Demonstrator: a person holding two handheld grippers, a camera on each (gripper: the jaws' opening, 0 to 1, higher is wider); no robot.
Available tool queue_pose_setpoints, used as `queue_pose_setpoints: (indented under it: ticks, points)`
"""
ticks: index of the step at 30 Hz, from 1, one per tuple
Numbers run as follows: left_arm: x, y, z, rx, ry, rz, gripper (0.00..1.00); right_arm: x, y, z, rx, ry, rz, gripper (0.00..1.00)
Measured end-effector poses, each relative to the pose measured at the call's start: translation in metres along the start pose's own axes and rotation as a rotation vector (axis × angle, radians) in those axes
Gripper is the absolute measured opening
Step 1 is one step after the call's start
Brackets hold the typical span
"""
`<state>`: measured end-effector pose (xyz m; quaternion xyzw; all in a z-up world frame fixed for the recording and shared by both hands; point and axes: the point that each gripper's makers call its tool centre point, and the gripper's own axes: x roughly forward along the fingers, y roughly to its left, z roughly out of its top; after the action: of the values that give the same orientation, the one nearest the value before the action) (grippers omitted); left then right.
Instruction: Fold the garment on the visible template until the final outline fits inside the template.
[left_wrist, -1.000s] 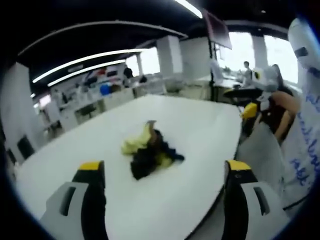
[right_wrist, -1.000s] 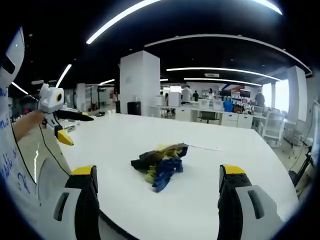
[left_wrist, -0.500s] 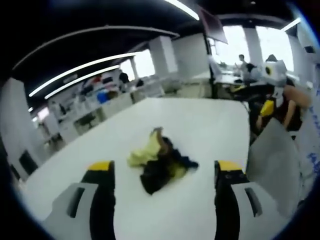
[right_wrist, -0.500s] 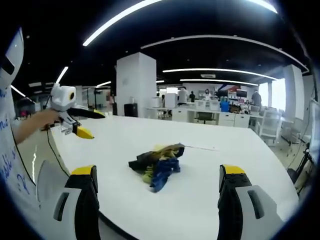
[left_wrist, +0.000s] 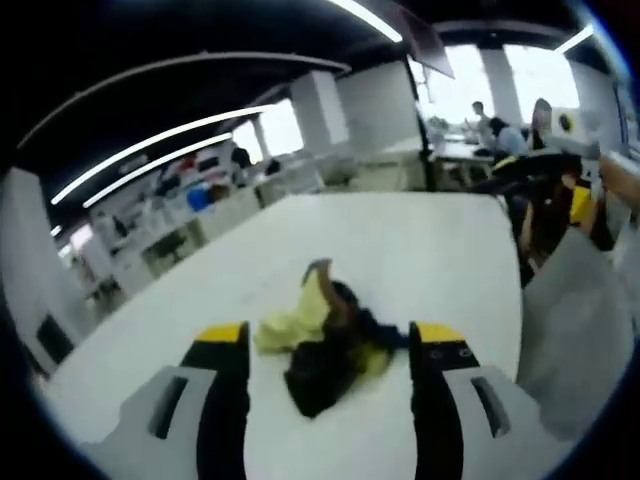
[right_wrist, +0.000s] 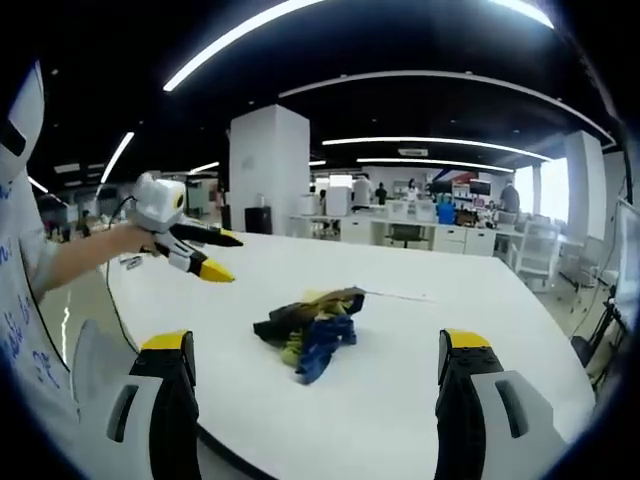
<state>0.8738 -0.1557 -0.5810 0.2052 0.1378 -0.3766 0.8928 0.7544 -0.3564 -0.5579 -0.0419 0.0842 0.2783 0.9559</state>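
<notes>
While the crumpled garment (right_wrist: 308, 329) lies in a heap on the white table (right_wrist: 420, 330), my right gripper (right_wrist: 312, 350) hangs spread wide and empty short of it, and my left gripper (left_wrist: 328, 335), also parted and holding nothing, frames the heap between its yellow-tipped jaws.

Garment (right_wrist: 308, 334) crumpled in heap, yellow, dark, blue, on white table (right_wrist: 400, 380).

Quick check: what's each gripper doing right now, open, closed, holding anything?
Left gripper: open, holding nothing, jaws either side of the crumpled garment.
Right gripper: open, holding nothing, short of the garment.
</notes>
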Motion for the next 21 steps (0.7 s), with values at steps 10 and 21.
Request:
queue_pose_setpoints:
  ticks: [10,21]
  points:
    - [0.034,0.001,-0.006,0.097,0.046,0.005,0.49,-0.001,-0.012,-0.001,0.008,-0.011,-0.04,1.0]
    - [0.074,-0.015,-0.016,0.102,0.098,-0.044,0.3,-0.001,-0.013,-0.001,0.004,-0.006,-0.035,1.0]
